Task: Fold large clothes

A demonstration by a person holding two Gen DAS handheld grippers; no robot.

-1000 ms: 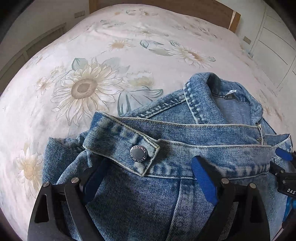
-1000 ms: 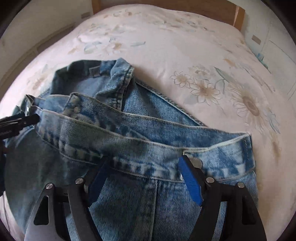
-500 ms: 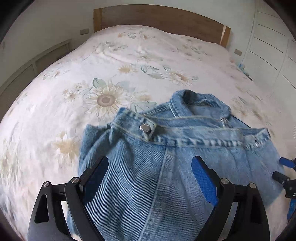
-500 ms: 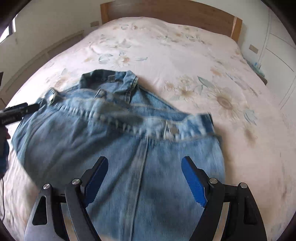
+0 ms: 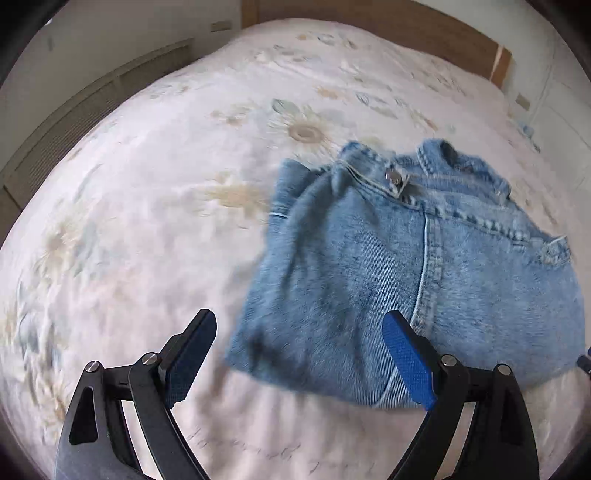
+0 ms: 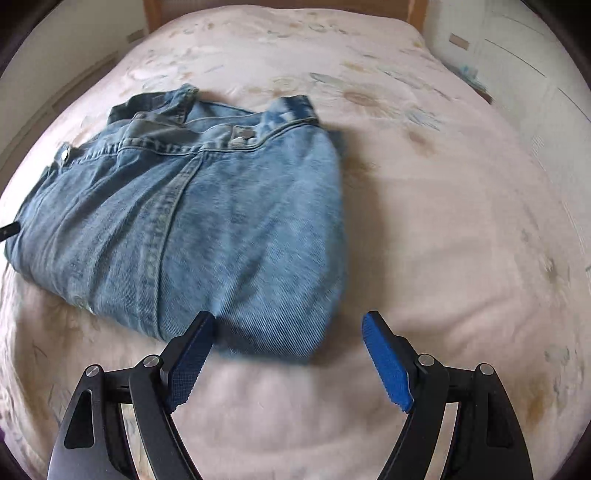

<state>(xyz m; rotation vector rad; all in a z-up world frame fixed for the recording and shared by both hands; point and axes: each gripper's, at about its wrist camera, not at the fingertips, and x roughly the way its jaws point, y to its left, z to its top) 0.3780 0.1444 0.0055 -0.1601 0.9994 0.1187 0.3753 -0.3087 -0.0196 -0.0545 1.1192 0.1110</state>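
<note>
A light blue denim jacket lies folded into a compact rectangle on the bed, collar at the far end. It also shows in the right wrist view. My left gripper is open and empty, held above the bed at the jacket's near left corner. My right gripper is open and empty, above the jacket's near right corner. A tip of the other gripper shows at the frame edge in each view.
The bed has a pale floral cover with sunflower prints. A wooden headboard stands at the far end. White cupboard doors are on the right, and a wall panel runs on the left.
Both grippers have pulled back and risen from the jacket's waistband; the left has swung left, the right has swung right. The jacket now lies flat and folded.
</note>
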